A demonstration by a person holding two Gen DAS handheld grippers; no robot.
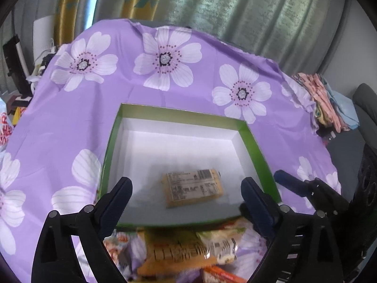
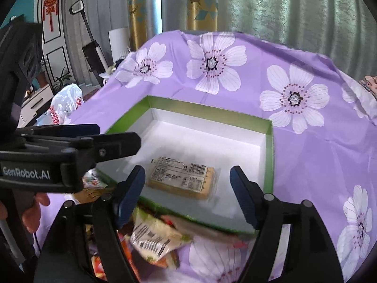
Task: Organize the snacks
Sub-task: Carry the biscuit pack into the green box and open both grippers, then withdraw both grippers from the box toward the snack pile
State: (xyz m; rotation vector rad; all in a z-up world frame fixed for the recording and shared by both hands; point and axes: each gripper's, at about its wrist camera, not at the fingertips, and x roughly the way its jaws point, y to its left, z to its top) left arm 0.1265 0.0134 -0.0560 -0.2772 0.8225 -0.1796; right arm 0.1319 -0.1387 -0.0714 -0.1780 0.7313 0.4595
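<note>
Partly hidden snack heap [image 2: 153, 240] (labels blurred) under box [image 1: 254, 141] edge, cracker pack [image 1: 193, 187] inside, left claw [image 1: 186, 202] and right claw [image 2: 187, 195] spread, empty

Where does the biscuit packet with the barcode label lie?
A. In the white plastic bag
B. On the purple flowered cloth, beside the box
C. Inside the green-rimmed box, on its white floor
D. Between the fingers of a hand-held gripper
C: the biscuit packet lies flat on the white floor inside the green-rimmed box, with nothing gripping it.
</note>
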